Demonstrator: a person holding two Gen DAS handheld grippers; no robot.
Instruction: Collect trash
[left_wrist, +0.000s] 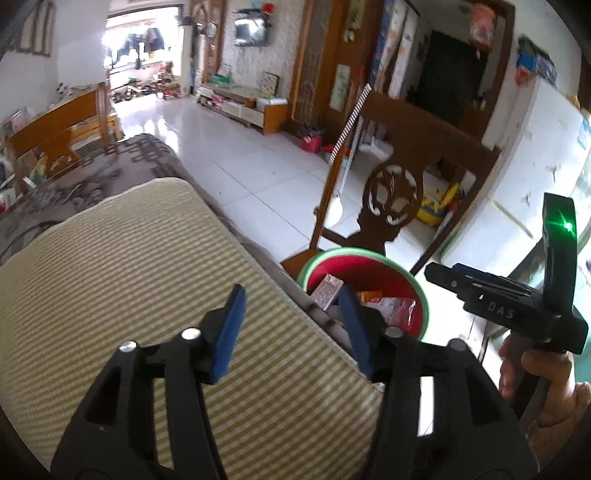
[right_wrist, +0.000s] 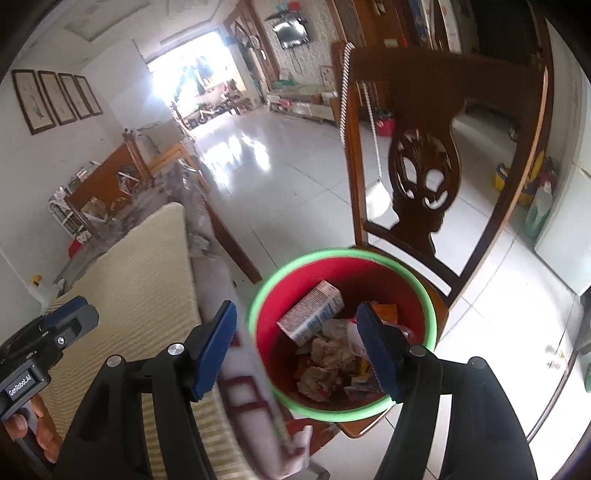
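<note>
- Step in hand: the drop appears finished. The right gripper (right_wrist: 297, 347) hangs over the bin (right_wrist: 341, 410), its jaws apart with nothing between the blue pads (right_wrist: 216, 345); the trash lies below them, inside the bin.
- The left gripper (left_wrist: 291, 328) hangs over the striped cushion (left_wrist: 122, 280), just beside the bin (left_wrist: 312, 260); its jaws are likewise apart and empty.
- Location of the task's things: a small printed carton (right_wrist: 312, 315) leans against the inner wall; crumpled wrappers (right_wrist: 325, 365) and scraps fill the bottom. No loose trash shows on the cushion in either view.
- Materials and shapes: the bin is round, smooth plastic, red inside with a pale green rim, and stands on the seat of a wooden chair (right_wrist: 426, 173) with a carved, pierced back. The cushion is soft, ribbed fabric in cream and olive stripes. The floor (left_wrist: 258, 162) is glossy white tile.
- A blurred white-and-red strip (right_wrist: 251, 387) in the right view's foreground cannot be identified.
- Next move, as a judgement: search the surroundings for remaining litter, approach with jaws wide, and close gently, since wrappers crush easily.
</note>
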